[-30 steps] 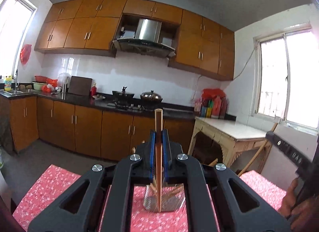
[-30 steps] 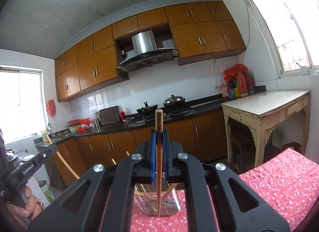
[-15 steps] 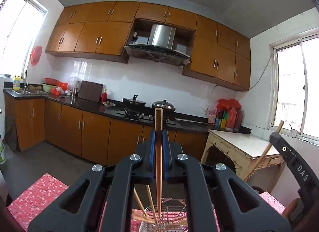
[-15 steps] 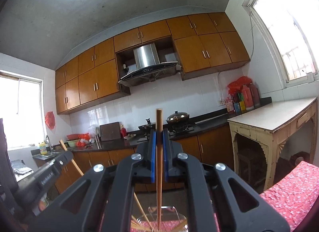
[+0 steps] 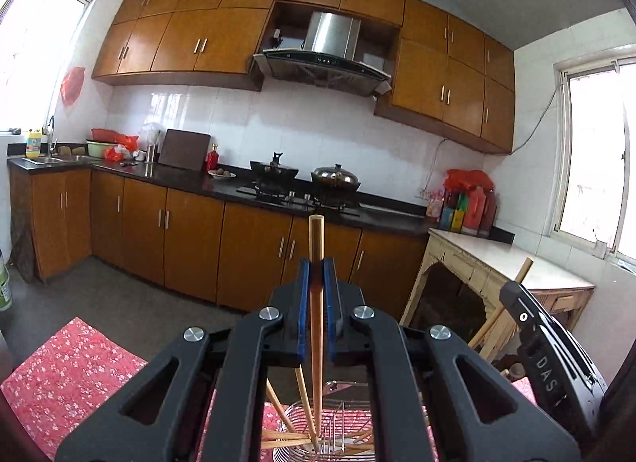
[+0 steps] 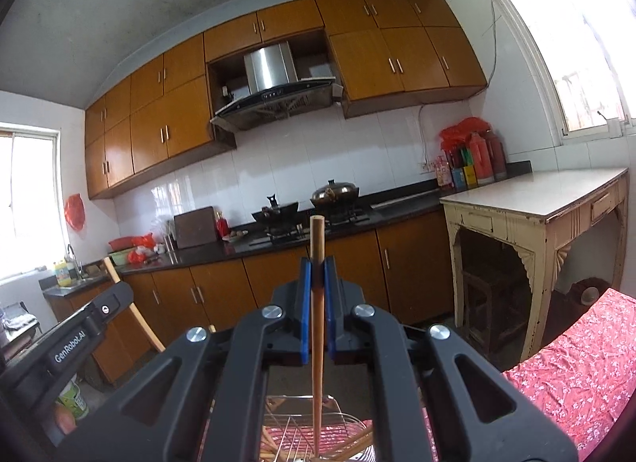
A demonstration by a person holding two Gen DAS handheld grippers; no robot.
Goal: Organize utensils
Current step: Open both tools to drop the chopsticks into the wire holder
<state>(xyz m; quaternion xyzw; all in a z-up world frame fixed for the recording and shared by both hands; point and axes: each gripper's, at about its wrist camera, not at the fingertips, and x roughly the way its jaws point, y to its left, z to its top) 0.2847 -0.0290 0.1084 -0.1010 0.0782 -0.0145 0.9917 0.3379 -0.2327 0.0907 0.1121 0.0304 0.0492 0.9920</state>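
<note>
Each gripper is matte black plastic: two broad linkage arms with triangular cut-outs, four round silver screw heads across the joints, and blue pads lining the inner faces of the narrow fingers. The left gripper [image 5: 317,283] shows white "GenRobot.AI" lettering along its side; the right gripper [image 6: 317,283] shows "DAS"

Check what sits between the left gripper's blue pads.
In the left wrist view, a wooden chopstick, upright, clamped in the left gripper over the wire basket.
</note>
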